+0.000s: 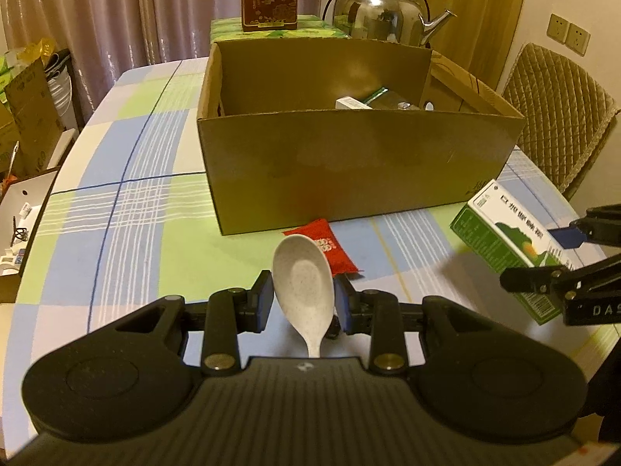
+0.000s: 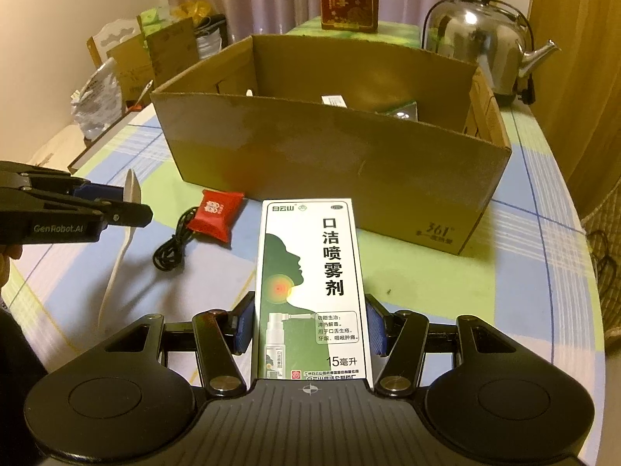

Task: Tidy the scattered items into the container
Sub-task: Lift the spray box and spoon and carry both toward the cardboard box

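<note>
Left wrist view
- Left gripper (image 1: 303,298): pinches the white spoon (image 1: 304,283) at the sides of its bowl, handle pointing back toward the camera.
- Cardboard box (image 1: 349,163): open-topped, straight ahead; its near wall stands beyond the spoon tip, with small packages low against the far right inside.
- Red packet (image 1: 330,246): flat on the checked tablecloth (image 1: 128,202), just before the box's near wall, partly behind the spoon.
- Free room: bare cloth spreads wide to the left, up to the table's rounded edge.
- Right gripper (image 1: 559,252): enters at the right edge, clamped on the green-and-white medicine box (image 1: 500,233).

Right wrist view
- Right gripper (image 2: 310,326): pads press both long sides of the medicine box (image 2: 310,272), held lengthwise above the cloth.
- Cardboard box (image 2: 330,147): near wall just beyond the carton's far end.
- Black cable (image 2: 172,244): coiled beside the red packet (image 2: 215,211), left of the carton.
- Kettle (image 2: 481,35): behind the box's right corner.
</note>
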A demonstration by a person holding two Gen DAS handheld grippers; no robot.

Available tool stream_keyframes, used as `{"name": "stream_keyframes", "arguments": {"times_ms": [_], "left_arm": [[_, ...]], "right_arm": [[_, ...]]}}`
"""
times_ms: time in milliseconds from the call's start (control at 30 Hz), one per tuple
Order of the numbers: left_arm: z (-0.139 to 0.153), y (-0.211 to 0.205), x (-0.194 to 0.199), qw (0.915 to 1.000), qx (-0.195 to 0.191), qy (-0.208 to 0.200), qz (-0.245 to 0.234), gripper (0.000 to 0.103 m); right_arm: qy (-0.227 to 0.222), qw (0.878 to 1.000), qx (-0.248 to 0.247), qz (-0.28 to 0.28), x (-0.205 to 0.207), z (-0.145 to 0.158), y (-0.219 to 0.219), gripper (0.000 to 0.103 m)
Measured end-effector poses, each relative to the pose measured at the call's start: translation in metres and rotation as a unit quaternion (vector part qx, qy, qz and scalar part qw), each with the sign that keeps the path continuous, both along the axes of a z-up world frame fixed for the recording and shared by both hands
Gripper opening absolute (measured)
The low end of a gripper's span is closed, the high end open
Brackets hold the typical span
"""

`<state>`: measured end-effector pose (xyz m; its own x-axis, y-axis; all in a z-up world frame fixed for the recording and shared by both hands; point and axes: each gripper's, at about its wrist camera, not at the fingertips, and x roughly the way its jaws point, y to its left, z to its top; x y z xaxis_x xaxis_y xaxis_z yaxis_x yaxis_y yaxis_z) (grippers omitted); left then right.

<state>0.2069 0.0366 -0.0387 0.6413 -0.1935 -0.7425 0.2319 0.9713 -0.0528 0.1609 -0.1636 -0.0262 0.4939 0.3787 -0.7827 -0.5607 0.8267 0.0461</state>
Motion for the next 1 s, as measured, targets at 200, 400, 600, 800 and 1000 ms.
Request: {"name": "stream_keyframes", "arguments": {"times_ms": [200, 400, 600, 800, 1000], "left_arm": [[-0.021, -0.006, 0.022, 0.9997, 0.001, 0.024, -0.006, 0.028], [-0.035, -0.012, 0.032, 0.9994, 0.010, 0.029, -0.015, 0.028], [-0.047, -0.009, 0.036, 0.9991, 0.005, 0.041, -0.002, 0.029], [-0.047, -0.008, 0.031, 0.9990, -0.003, 0.038, 0.023, 0.032], [-0.045, -0.009, 0.030, 0.9988, -0.005, 0.038, 0.030, 0.028]], "right_arm": [[0.009, 1.000, -0.002, -0.003, 0.004, -0.007, -0.001, 0.053], [0.019, 1.000, -0.006, -0.008, 0.010, -0.017, -0.004, 0.053], [0.025, 1.000, -0.004, -0.010, 0.014, -0.023, -0.005, 0.053], [0.028, 1.000, -0.002, -0.009, 0.016, -0.025, -0.005, 0.053], [0.028, 1.000, -0.001, -0.008, 0.016, -0.025, -0.005, 0.053]]}}
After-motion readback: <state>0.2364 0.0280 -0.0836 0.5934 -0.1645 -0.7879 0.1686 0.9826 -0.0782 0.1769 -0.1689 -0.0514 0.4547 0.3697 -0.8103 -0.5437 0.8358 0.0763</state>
